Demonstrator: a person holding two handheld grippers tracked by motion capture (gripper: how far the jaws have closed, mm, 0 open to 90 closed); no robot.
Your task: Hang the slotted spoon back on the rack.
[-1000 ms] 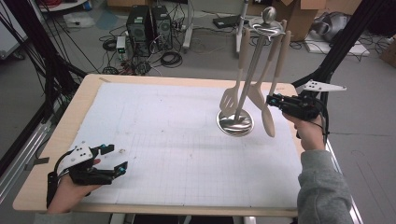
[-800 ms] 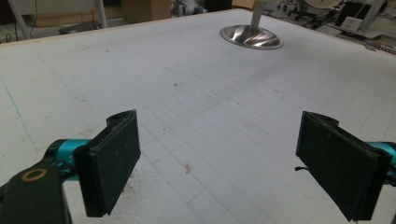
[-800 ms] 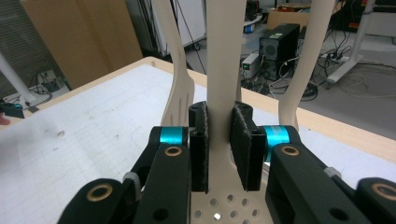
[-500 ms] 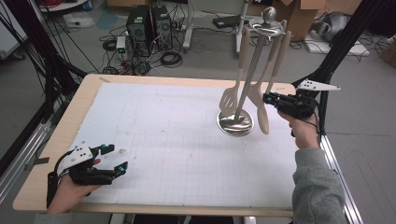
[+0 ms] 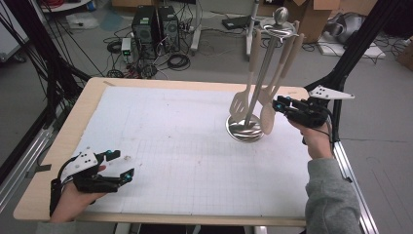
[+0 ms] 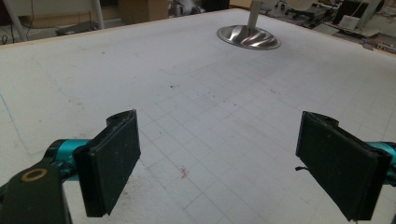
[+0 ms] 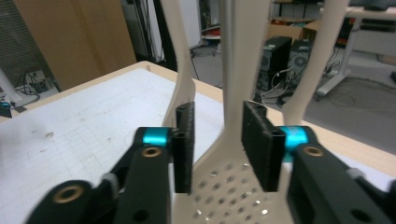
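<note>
Cream slotted spoon [image 7: 233, 140] hangs on the steel utensil stand [image 5: 246, 130], far right of my table [image 5: 58, 146]. Right gripper [image 7: 217, 140] jaws, just opening, straddle its neck unclamped. Left gripper [image 6: 224, 158] rests near-left, jaws wide apart.

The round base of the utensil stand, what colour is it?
Shiny silver metal base, seen best in the left gripper view.

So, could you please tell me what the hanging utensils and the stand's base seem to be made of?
The hanging utensils look like matte beige plastic or silicone, with no glare; which one is unclear. The round base seems to be polished metal, with bright streaked reflections.
</note>
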